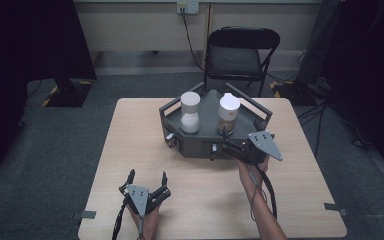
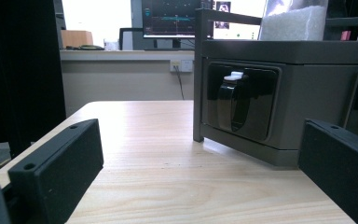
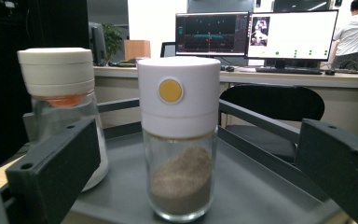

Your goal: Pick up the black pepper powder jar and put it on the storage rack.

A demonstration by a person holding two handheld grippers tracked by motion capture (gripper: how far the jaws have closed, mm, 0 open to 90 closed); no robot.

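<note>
Two jars stand on a dark grey tray (image 1: 173, 107): the right gripper (image 1: 228, 141), jaws spread and empty, sits at the tray's near edge with the white-lidded jar of brown powder (image 3: 178, 135) straight ahead between its jaws, untouched, and the jar of white grains (image 3: 64, 100) beyond its left jaw. Its own view alone reveals a yellow dot on the lid. Well back, the left gripper (image 1: 146, 181) is spread too, its view facing a black latch (image 2: 233, 105) on the tray's side.
</note>
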